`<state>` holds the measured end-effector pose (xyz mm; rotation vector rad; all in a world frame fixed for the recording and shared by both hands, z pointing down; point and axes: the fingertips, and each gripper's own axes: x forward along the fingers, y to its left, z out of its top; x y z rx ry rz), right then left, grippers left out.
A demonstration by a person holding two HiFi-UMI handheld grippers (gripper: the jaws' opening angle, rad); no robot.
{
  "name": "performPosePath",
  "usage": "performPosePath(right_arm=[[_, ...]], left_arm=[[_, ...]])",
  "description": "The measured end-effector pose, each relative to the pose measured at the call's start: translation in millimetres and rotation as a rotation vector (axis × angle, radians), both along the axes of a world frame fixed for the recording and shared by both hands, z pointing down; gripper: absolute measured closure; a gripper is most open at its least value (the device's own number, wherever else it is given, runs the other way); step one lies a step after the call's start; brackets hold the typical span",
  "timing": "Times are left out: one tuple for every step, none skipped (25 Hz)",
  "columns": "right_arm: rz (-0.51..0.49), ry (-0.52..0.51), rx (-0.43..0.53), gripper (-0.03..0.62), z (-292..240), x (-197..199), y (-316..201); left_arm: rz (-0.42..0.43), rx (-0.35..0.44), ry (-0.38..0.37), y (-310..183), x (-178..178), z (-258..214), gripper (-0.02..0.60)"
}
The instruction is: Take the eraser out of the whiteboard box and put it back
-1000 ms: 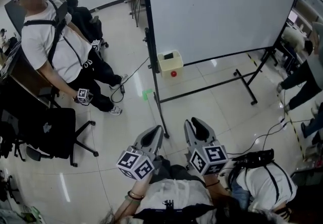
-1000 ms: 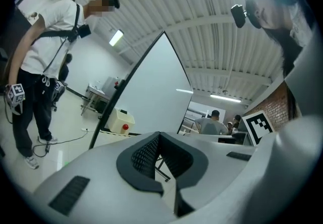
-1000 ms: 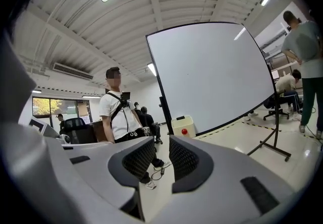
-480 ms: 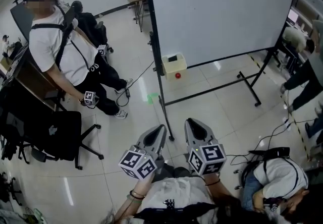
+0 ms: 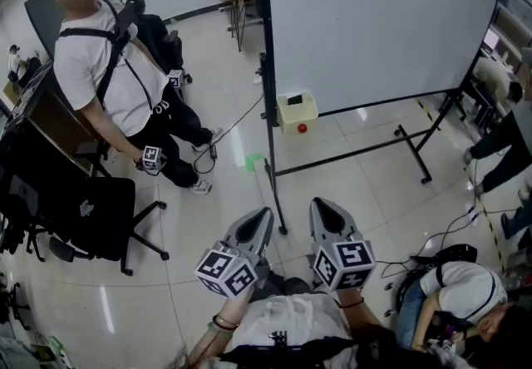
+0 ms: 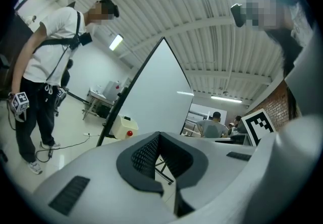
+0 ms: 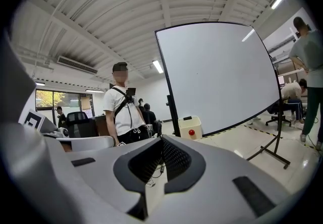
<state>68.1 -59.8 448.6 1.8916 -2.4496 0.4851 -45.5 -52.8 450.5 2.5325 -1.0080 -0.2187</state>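
Note:
A cream whiteboard box with a red dot hangs at the lower left corner of the whiteboard. A dark eraser lies in its top. Both gripper views show the box too, far ahead. My left gripper and right gripper are held low and close together, well short of the box, pointing towards the board's stand. The left gripper is shut and holds nothing. The right gripper's jaws are closing, their tips together, with nothing between them.
A person in a white shirt stands at the left holding marker-cube grippers, beside a black office chair. Another person crouches at the lower right. The stand's feet and cables lie on the floor.
The head view has swung, so the whiteboard and box sit further right in the picture. The crouching person has shifted at the lower right. Both grippers stay low in front of me.

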Motion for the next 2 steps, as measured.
performPosePath(right_arm=[[-0.001,0.002,-0.003,0.574,0.8,-1.1,0.1],[-0.002,0.006,-0.005,0.574,1.6,-2.3,0.1]], left_arm=[[-0.003,-0.003,0.002,0.1,-2.1,1.1,0.595],[-0.006,-0.005,0.003,0.2,-4.3,2.2,0.595]])
